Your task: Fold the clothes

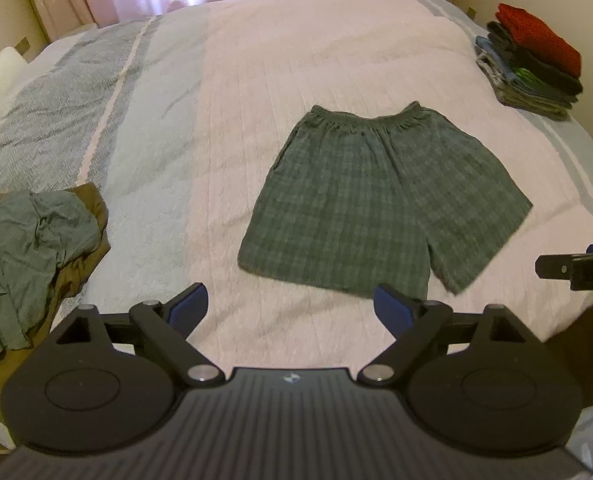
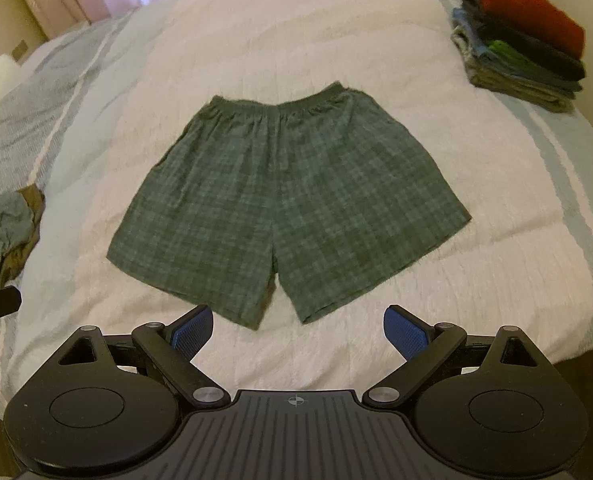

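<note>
Green plaid shorts [image 1: 380, 200] lie flat and spread on the pink bedspread, waistband away from me, legs toward me. They also show in the right wrist view [image 2: 292, 208]. My left gripper [image 1: 292, 304] is open and empty, just short of the left leg hem. My right gripper [image 2: 298, 330] is open and empty, just short of the crotch and leg hems. The right gripper's side shows at the right edge of the left wrist view [image 1: 576, 268].
A stack of folded clothes [image 1: 532, 64] with a red item on top sits at the bed's far right corner, also in the right wrist view [image 2: 524, 36]. A crumpled pile of unfolded clothes [image 1: 32, 252] lies at the left. Curtains hang beyond the bed.
</note>
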Action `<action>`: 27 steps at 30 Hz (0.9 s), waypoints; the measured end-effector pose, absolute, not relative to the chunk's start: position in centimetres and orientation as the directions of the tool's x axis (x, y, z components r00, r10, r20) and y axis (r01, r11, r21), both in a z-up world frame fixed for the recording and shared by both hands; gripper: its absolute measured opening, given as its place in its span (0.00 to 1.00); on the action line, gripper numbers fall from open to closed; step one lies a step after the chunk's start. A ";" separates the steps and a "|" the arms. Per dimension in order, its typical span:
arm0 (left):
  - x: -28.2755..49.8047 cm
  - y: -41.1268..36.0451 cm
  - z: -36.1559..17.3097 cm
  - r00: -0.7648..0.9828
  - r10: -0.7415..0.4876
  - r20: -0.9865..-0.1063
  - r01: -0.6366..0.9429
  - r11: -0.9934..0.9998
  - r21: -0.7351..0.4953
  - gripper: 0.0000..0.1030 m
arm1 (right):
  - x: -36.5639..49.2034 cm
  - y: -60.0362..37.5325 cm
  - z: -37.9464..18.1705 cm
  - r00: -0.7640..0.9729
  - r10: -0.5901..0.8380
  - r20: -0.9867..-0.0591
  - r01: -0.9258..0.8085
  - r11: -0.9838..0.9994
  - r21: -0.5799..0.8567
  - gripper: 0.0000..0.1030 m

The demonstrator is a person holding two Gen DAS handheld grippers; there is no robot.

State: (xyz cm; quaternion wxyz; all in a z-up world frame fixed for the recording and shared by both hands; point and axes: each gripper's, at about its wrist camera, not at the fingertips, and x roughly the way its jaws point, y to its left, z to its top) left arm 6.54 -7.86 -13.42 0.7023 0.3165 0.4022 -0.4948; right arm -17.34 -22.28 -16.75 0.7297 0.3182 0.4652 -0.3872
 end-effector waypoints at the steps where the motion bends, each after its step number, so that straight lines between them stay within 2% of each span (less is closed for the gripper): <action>1: 6.5 -8.6 -13.7 0.190 -0.428 -0.884 0.946 0.319 0.049 0.86 | -17.3 -23.0 -17.1 0.265 -0.260 -0.929 0.859 0.501 0.105 0.92; 18: 4.4 -17.8 -17.9 0.195 -0.317 -0.928 0.936 0.343 0.080 0.87 | -17.6 -31.7 -22.6 0.242 -0.155 -0.958 0.852 0.507 0.133 0.92; 22: 4.8 -19.0 -19.6 0.167 -0.298 -0.940 0.937 0.345 0.056 0.87 | -18.5 -33.0 -24.5 0.243 -0.175 -0.954 0.885 0.443 0.144 0.92; 27: 5.5 -20.6 -22.8 0.116 -0.286 -0.951 0.951 0.307 0.024 0.87 | -21.2 -34.4 -26.8 0.264 -0.271 -0.926 0.912 0.381 0.149 0.92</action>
